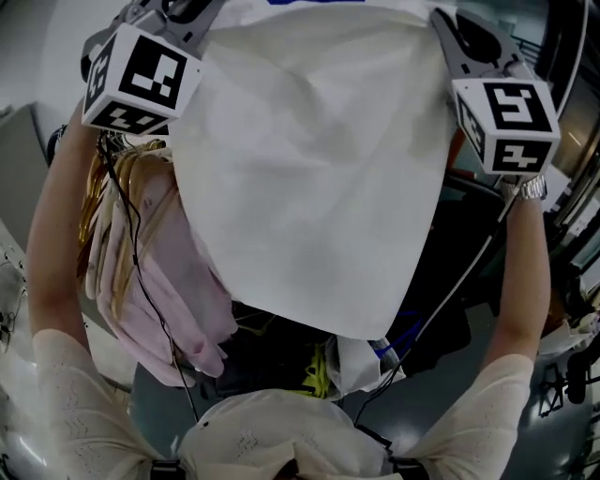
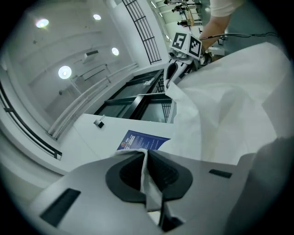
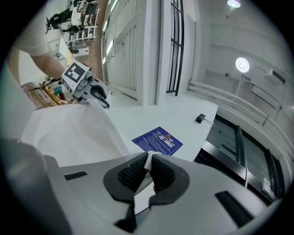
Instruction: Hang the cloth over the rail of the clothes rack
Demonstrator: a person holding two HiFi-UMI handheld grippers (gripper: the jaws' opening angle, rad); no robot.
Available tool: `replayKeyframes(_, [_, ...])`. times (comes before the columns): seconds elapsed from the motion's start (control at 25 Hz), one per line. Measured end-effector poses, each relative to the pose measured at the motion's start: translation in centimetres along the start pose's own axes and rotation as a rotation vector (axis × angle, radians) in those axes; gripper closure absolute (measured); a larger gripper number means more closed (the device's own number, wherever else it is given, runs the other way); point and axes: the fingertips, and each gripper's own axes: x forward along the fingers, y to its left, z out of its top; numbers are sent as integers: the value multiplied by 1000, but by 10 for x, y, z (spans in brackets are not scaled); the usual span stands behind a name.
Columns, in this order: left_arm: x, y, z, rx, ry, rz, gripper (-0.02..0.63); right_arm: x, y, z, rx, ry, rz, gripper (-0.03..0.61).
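A large white cloth is held up spread between both grippers and hangs down in front of me. My left gripper at the top left is shut on one upper corner. In the left gripper view the cloth's edge is pinched between the dark pads, and the sheet runs off toward the right gripper. My right gripper at the top right is shut on the other corner, whose edge shows between its pads. The rack's rail is hidden behind the cloth.
Pink garments on gold hangers hang at the lower left, beside the cloth. Black cables trail down from both grippers. Both gripper views look up at a white wall with a blue notice and ceiling lights.
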Motion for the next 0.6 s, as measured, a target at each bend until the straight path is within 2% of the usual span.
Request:
replayKeyframes(0.12, [11, 11, -4, 16, 8, 23, 593, 10, -18, -1, -10, -15, -25, 554])
replayKeyframes(0.2, [17, 5, -14, 35, 20, 21, 593, 18, -16, -8, -11, -7, -7, 552])
replayKeyframes(0.32, [30, -24, -34, 48, 52, -44, 593, 34, 6, -38, 3, 60, 90, 554])
replayKeyframes(0.52, [46, -77, -58, 210, 94, -128, 592, 54, 60, -105, 49, 205, 267, 552])
replayKeyframes(0.6, [51, -94, -68, 244, 112, -172, 593, 58, 81, -126, 58, 260, 351, 552])
